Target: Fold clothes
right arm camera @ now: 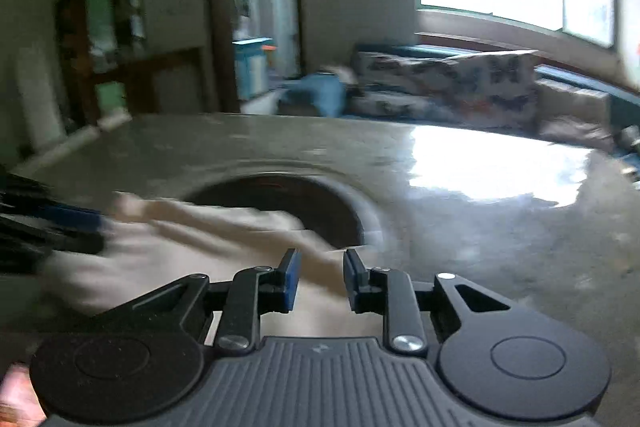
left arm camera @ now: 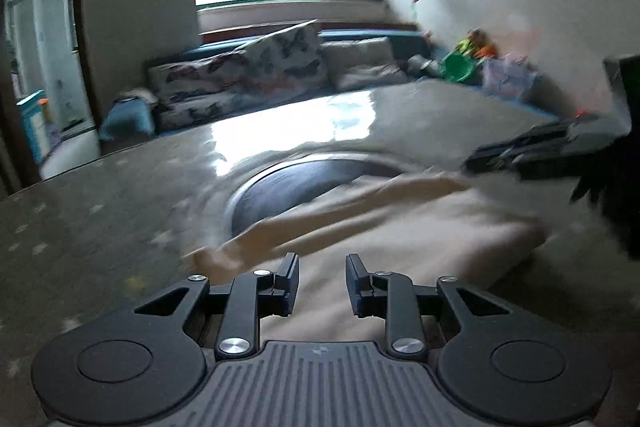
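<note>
**A:** On the desk (left arm camera: 100, 219), where exactly is the cloth?

**B:** The beige garment (left arm camera: 400, 235) lies bunched near the desk's middle, partly over a round dark hole (left arm camera: 304, 183) set into the top. A long rolled ridge of it runs across the left wrist view, from low on the left up toward the right.

**A:** And the fingers?

**B:** The left gripper (left arm camera: 322, 283) hangs over the near part of the cloth, its fingers (left arm camera: 290, 281) parted by a narrow gap. Cloth shows through the gap, but it looks to lie below, not pinched. The right gripper (right arm camera: 321, 277) is much the same: narrow gap, beige behind it, nothing visibly clamped. Both pictures are smeared, so I can't rule out a light touch.

**A:** Which hand is nearer?

**B:** Both sit at the garment's near edge, one toward each end. In the left view the right gripper shows at the far right, by the ridge's high end; in the right view the left one shows at the far left.

**A:** So the next move?

**B:** Probably each end gets pinched, with the ridge lying crosswise between the hands.
</note>
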